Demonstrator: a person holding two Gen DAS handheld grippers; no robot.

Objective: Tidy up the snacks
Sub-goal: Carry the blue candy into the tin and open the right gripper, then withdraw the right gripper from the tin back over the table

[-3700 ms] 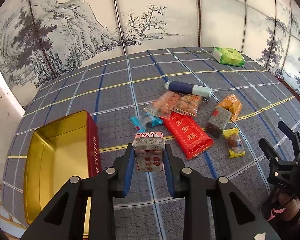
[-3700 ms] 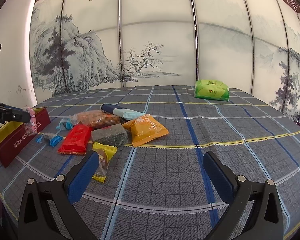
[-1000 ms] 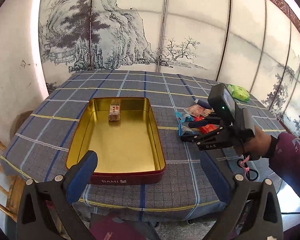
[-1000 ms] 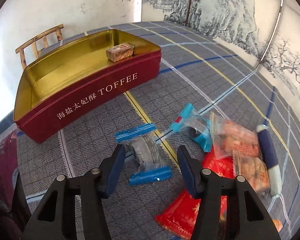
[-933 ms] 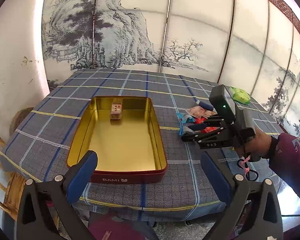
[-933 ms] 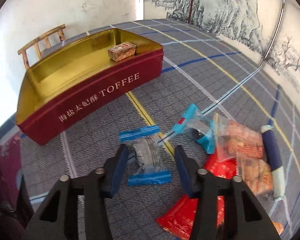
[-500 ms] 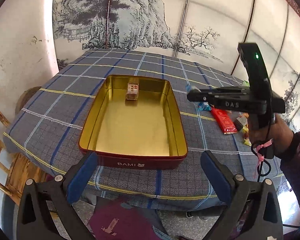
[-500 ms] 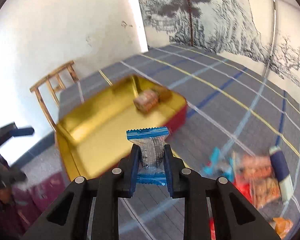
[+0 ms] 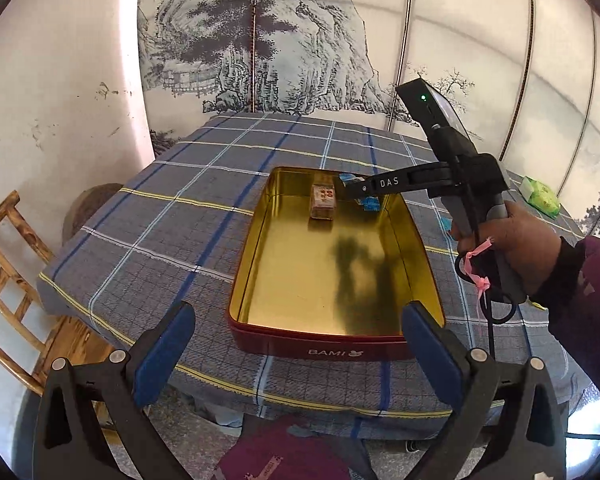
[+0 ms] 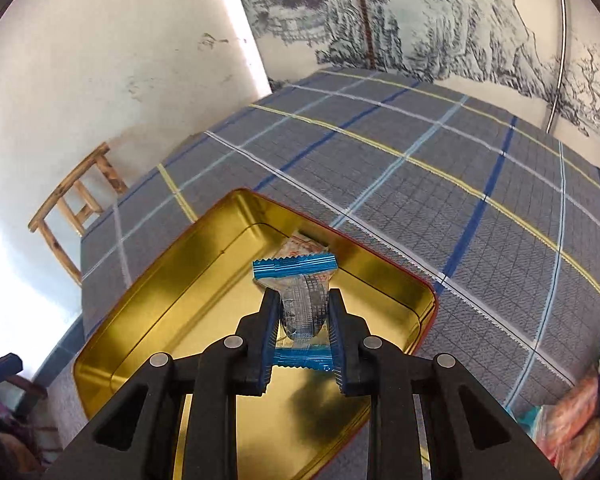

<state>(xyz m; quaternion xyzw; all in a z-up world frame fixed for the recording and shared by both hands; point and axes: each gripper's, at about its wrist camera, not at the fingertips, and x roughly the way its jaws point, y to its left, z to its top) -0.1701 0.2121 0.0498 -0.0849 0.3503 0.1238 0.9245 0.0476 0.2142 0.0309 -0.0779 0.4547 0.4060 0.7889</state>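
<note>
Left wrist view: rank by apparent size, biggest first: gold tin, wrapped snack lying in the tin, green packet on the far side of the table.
1. Gold tin, by far the largest.
2. and 3. Wrapped snack and green packet look about alike here; the packet lies farther off near the fisheye edge, so I won't rank those two.

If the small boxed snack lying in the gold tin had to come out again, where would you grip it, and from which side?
Grip the boxed snack across its two long sides, coming down from above with the open left gripper. It lies flat near the tin's far wall, so a level approach would meet the rim. The right gripper holds a blue-ended candy close beside it; wait until that clears.
</note>
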